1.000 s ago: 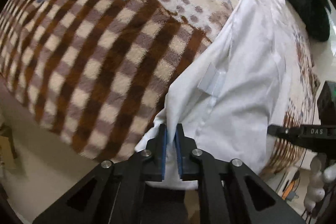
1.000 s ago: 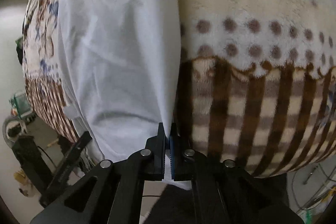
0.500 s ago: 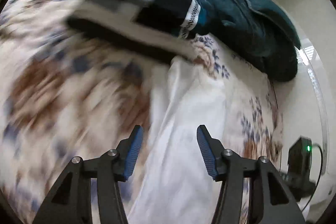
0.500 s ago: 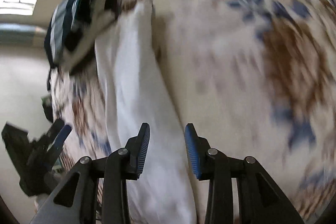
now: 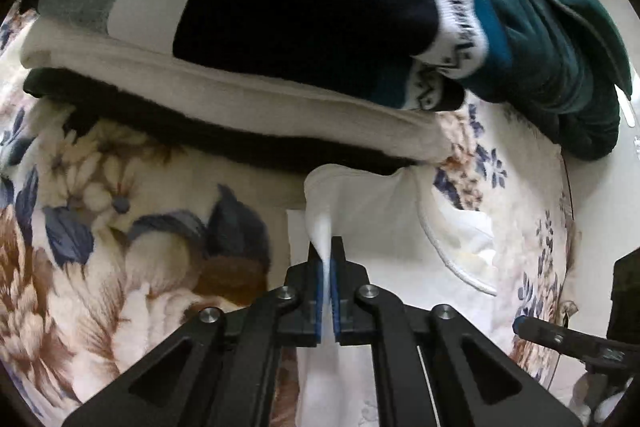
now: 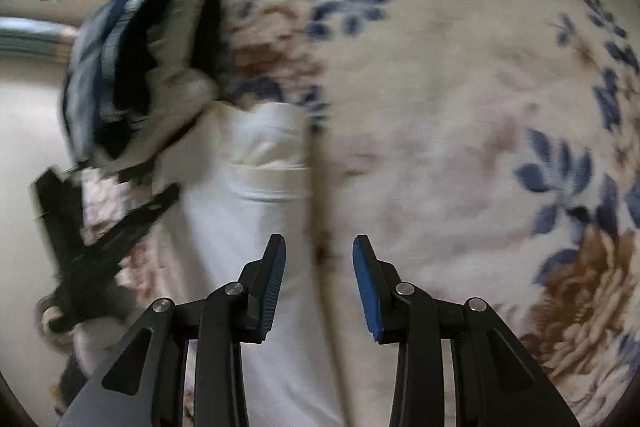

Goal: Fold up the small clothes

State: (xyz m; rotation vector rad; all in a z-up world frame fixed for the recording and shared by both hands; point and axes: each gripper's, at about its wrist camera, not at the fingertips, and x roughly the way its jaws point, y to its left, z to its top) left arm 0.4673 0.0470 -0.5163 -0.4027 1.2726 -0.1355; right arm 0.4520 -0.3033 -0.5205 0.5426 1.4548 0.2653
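Note:
A white garment (image 5: 372, 211) lies lengthwise on the floral blanket (image 5: 120, 227), its top end with a drawstring close under a stack of folded clothes. My left gripper (image 5: 326, 247) is shut on a pinched fold at that top left corner. In the right wrist view the same white garment (image 6: 248, 227) runs down the left half, blurred. My right gripper (image 6: 319, 251) is open just above its right edge, with nothing pressed between the pads. The left gripper (image 6: 120, 227) shows there as a dark blurred shape at the left.
A stack of folded clothes (image 5: 280, 27) in navy, grey, cream and black lies at the head of the garment. A crumpled teal garment (image 5: 540, 27) sits to its right. The blanket (image 6: 460, 107) spreads wide on the right. A window is at the upper left.
Both grippers let go of the garment's lower corners at the bed's edge and moved up its length. The left one opened, then shut on the top corner. The right one stays open.

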